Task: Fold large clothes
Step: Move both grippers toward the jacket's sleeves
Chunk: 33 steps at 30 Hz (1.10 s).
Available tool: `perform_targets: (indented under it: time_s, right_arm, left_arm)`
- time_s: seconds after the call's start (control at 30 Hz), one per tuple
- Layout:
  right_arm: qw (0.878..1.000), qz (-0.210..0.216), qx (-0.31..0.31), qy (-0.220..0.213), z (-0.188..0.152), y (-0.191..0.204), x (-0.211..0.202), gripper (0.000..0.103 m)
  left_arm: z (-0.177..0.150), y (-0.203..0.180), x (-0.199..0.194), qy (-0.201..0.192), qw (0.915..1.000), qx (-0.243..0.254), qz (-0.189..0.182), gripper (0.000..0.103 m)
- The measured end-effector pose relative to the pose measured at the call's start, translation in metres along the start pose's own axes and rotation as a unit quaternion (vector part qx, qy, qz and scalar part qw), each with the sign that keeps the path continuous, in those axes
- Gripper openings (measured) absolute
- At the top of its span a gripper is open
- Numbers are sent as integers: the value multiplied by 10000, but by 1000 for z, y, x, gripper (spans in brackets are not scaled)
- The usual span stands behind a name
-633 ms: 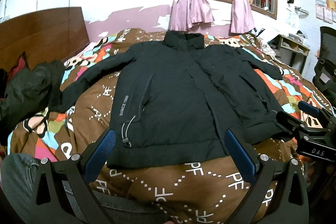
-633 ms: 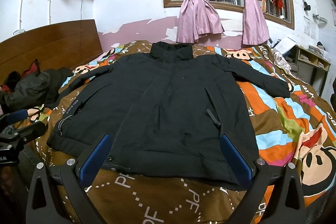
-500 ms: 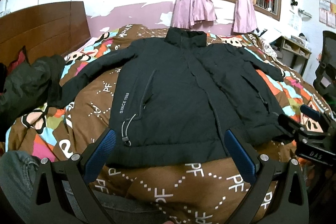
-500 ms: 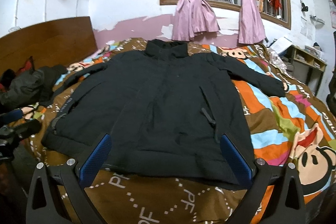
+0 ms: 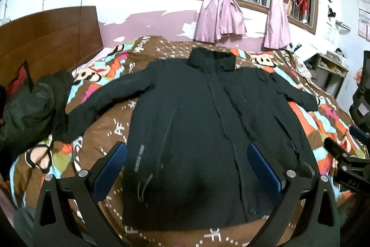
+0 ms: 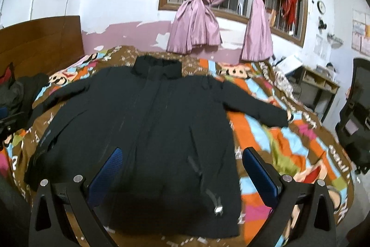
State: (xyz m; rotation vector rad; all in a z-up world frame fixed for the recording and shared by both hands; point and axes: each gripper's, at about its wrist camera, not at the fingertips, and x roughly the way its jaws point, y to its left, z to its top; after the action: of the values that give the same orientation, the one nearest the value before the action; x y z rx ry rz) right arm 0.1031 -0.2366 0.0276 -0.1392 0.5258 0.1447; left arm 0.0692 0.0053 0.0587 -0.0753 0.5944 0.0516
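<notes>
Two sets of tongs hovering at the jacket's hem, nothing gripped

Both tongs are standing released, jaws spread wide and holding nothing. The left tongs are hanging over the near hem of the black jacket, framing the left half of its body between the blue pads, just beside the printed strip and cords. The right tongs are hovering over the right half of the hem, with the dangling zip pull lying between their fingers.

From both tongs the jacket is lying straight ahead, spread face up on the bed. Its long axis is running from the hem at the bed's near edge to the collar toward the far edge under the window. The left sleeve is stretching toward the headboard side, its cuff reaching a dark bundle of clothes. The right sleeve is stretching toward the opposite edge.

Judging by this layout, each sleeve is lying nearer its own side's tongs, and a first fold would probably be bringing a sleeve or a side across the centre zip.
</notes>
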Motion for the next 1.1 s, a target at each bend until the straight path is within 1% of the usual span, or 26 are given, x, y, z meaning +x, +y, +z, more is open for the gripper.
perform_targets:
  time_s: [0.07, 0.2, 0.33, 0.5, 0.57, 0.7, 0.87, 0.97, 1.1]
  right_arm:
    - [9999, -29, -27, -109, 12, -5, -2, 103]
    - [9997, 22, -166, -196, 32, -12, -5, 103]
    - [9990, 57, -333, -277, 52, -18, -6, 103]
    - [9981, 269, -510, -226, 83, -27, -4, 103]
    - [9977, 368, -548, -141, 98, -34, -1, 103]
    - [9972, 563, -435, 209, 130, -52, 14, 103]
    - [9972, 470, -314, 487, 162, -76, 35, 103]
    - [9968, 358, -309, 640, 181, -91, 57, 103]
    - [9943, 377, 167, 984, 197, -121, 96, 103]
  left_arm:
    - [10, 0, -1, -53, 10000, -4, 50, 101]
    - [29, -3, -2, -124, 9998, 26, 129, 101]
    - [45, -5, -2, -179, 9998, 32, 81, 101]
    - [66, -12, 0, -215, 9997, 113, 84, 101]
    - [75, -17, 0, -253, 9995, 190, 88, 101]
    - [93, -27, 2, -393, 9987, 331, 72, 101]
    - [112, -36, 16, -451, 9979, 469, 72, 101]
    - [120, -42, 32, -446, 9976, 535, 44, 101]
    - [125, -50, 65, -291, 9978, 602, 14, 101]
